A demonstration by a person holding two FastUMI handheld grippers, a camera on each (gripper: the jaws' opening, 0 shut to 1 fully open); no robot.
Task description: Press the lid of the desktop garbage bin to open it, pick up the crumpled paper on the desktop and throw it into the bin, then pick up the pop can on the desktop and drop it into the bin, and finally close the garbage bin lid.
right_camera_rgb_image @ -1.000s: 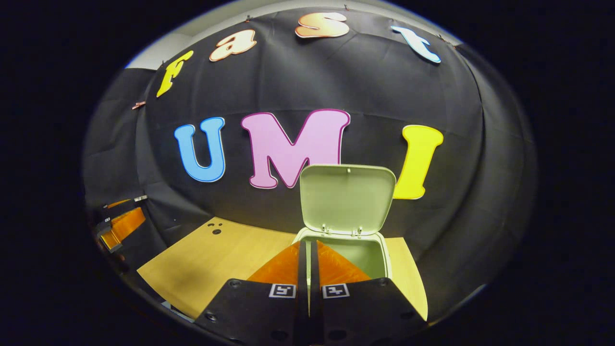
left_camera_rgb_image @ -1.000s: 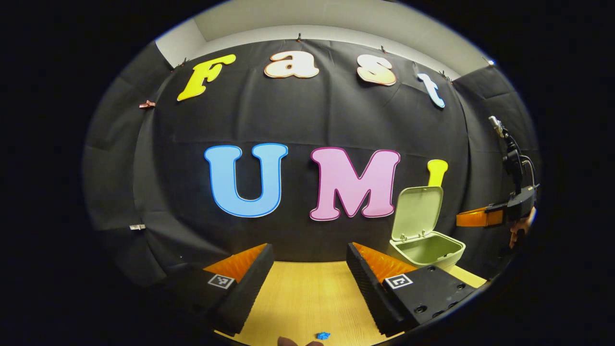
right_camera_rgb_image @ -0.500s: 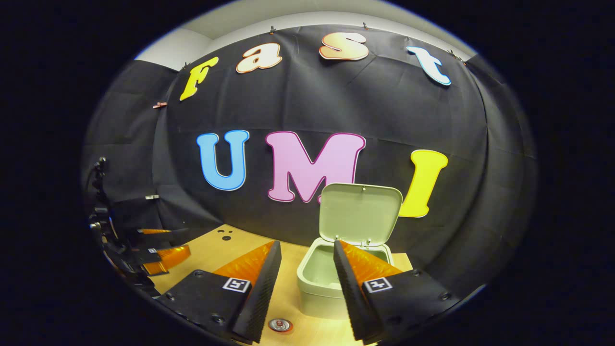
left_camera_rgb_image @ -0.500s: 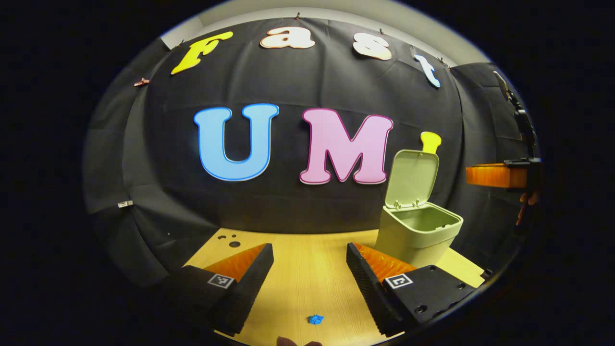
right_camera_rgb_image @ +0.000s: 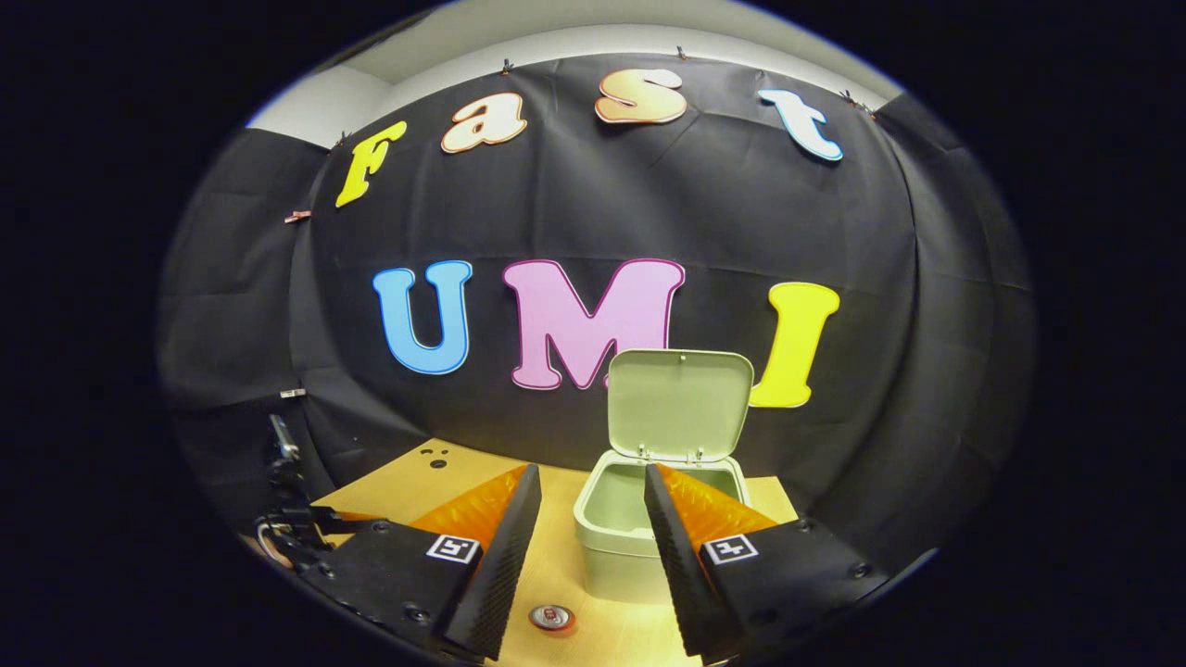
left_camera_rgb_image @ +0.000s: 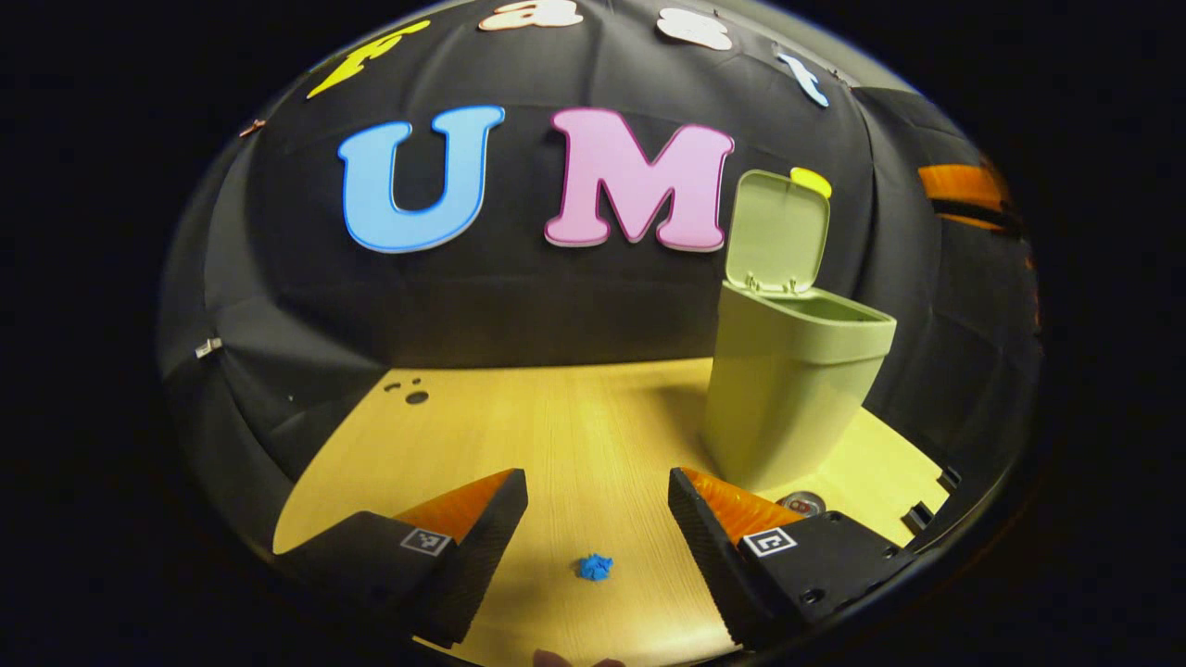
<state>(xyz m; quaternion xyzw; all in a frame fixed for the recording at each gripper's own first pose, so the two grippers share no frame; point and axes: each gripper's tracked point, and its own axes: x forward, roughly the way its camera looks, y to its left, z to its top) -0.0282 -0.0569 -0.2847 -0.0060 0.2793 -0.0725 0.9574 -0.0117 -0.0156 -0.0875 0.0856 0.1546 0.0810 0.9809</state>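
Observation:
The pale green bin [left_camera_rgb_image: 788,389] stands on the wooden desktop [left_camera_rgb_image: 556,426] with its lid [left_camera_rgb_image: 776,232] swung up. A small blue crumpled paper [left_camera_rgb_image: 595,566] lies on the desktop between the fingers of my open left gripper [left_camera_rgb_image: 598,496], a little nearer than their tips. The pop can [left_camera_rgb_image: 802,504] stands at the bin's foot, by the left gripper's right finger. From above, the right gripper view looks into the bin [right_camera_rgb_image: 616,519] under its raised lid [right_camera_rgb_image: 678,403]. The can's top [right_camera_rgb_image: 551,617] sits low between the fingers of my open right gripper [right_camera_rgb_image: 587,486].
Black cloth walls close the desk in at the back and both sides. Small dark holes [left_camera_rgb_image: 414,396] mark the desktop's far left corner. The other gripper [left_camera_rgb_image: 959,190] shows at the upper right of the left gripper view.
The left gripper has dropped and tilted down toward the desktop, bringing the blue paper up between its fingers. The right gripper opened from shut and rose back above the bin.

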